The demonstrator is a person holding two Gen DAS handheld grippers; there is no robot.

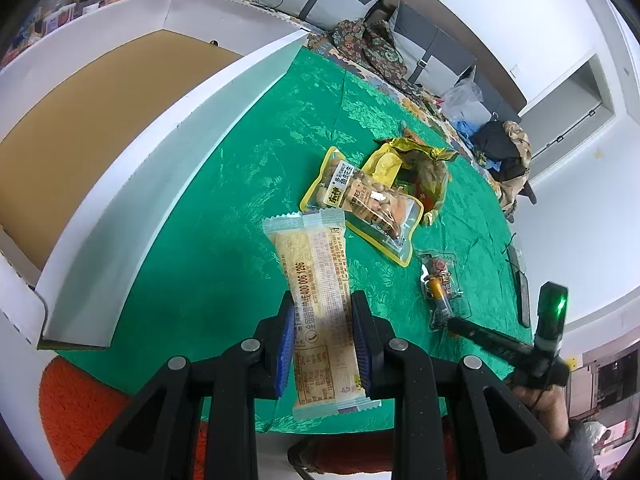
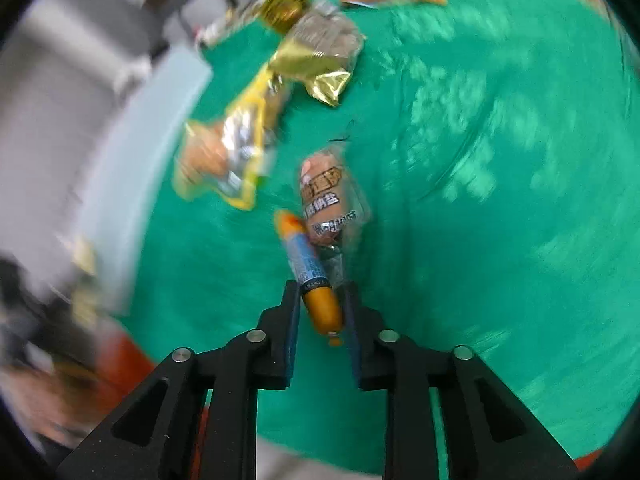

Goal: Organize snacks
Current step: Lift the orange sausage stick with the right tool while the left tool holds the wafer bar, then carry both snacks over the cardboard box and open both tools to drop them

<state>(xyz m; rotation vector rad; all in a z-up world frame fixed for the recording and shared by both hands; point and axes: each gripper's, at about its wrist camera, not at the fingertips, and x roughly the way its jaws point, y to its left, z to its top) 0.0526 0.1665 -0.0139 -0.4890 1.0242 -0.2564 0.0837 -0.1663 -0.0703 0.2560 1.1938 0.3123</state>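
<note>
Here, both grippers hold snacks above the green cloth.

Left wrist view: the left gripper (image 1: pixel 323 336) clamps a long pale cracker packet (image 1: pixel 320 300) near the white box (image 1: pixel 168 152); the slick wrapper could slide out. Right wrist view, blurred: the right gripper (image 2: pixel 320 316) pinches an orange sausage stick (image 2: pixel 316 284) whose rounded end might squirt free.

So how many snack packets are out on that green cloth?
5, maybe more hidden: the cake bar in the left gripper, the peanut pouch, a yellow packet behind it, the sausage in the right gripper, a clear pack beside it.
</note>
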